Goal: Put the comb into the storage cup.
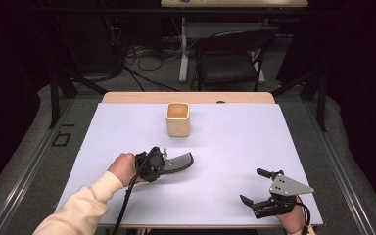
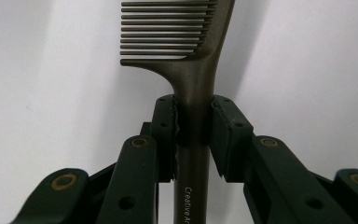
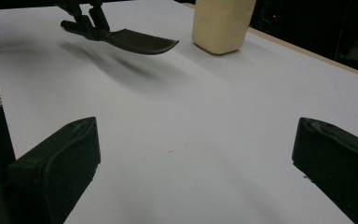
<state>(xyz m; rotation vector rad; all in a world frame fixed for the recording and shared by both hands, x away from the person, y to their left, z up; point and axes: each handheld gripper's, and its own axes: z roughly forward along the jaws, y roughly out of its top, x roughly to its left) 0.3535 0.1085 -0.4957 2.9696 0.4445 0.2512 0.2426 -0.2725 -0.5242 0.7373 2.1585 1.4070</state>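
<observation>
Gripping the handle of a dark comb (image 2: 193, 88), the left tongs (image 2: 193, 126) have both jaws pressed against its sides, just below where the teeth begin. In the left gripper view the comb runs straight up between the jaws; the far end of its teeth is cut off by the top edge, and small white lettering low on the handle is cut off at the bottom, so the whole word cannot be read. From above, the left tongs (image 1: 162, 160) sit at the left-centre of the white surface (image 1: 235, 142), with the comb (image 1: 178, 162) pointing right, and the hand (image 1: 123, 169) and cream sleeve (image 1: 85, 205) reaching in from the lower left. The right gripper view shows the comb (image 3: 137, 42) held clear above its own blurred shadow, its teeth too dark to make out there. The right tongs (image 1: 256, 188) rest near the lower right corner, jaws spread wide apart with nothing between them; the hand behind them is mostly cut off by the bottom edge. A cream square cup (image 1: 178, 119) stands upright toward the far middle of the surface, well apart from both tongs; its inside is hard to see into. Beyond the surface a dark chair (image 1: 230, 56) and tangled cables (image 1: 147, 58) sit in shadow.
</observation>
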